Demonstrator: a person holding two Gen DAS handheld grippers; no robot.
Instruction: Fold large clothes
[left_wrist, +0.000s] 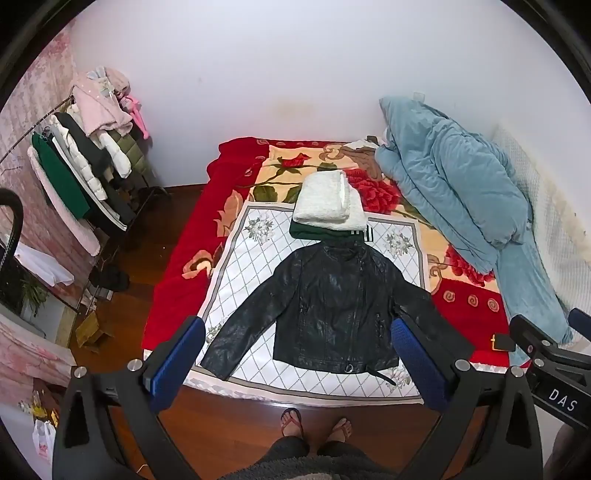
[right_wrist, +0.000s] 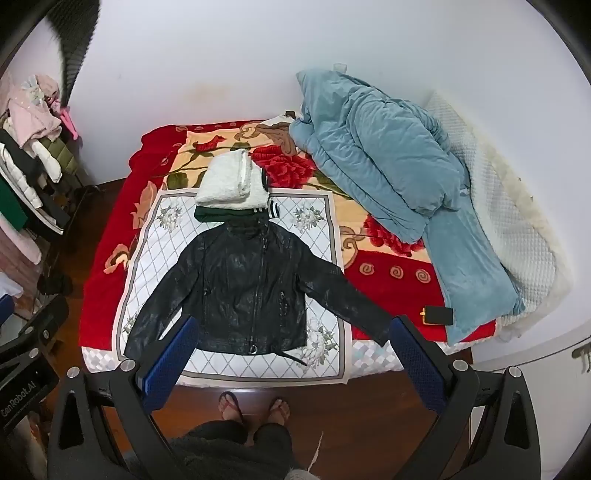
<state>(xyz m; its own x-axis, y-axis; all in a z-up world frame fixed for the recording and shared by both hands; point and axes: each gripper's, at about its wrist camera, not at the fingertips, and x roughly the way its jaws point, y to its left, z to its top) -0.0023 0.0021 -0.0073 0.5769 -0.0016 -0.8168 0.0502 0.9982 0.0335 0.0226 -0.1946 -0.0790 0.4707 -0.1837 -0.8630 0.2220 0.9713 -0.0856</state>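
A black leather jacket (left_wrist: 328, 302) lies flat, front up, sleeves spread, on a white diamond-pattern cloth (left_wrist: 240, 266) on the bed; it also shows in the right wrist view (right_wrist: 243, 288). Behind its collar sits a stack of folded clothes: white fleece (left_wrist: 328, 203) over a dark green garment (left_wrist: 314, 232). My left gripper (left_wrist: 295, 350) is open and empty, held high above the jacket's hem. My right gripper (right_wrist: 293, 349) is open and empty, above the near bed edge by the jacket's right sleeve.
A red floral blanket (left_wrist: 177, 280) covers the bed. A blue quilt (left_wrist: 454, 184) is heaped at the right against the wall. A phone (right_wrist: 437, 315) lies by the quilt. A loaded clothes rack (left_wrist: 81, 166) stands left. The person's feet (left_wrist: 314, 424) are on the wood floor.
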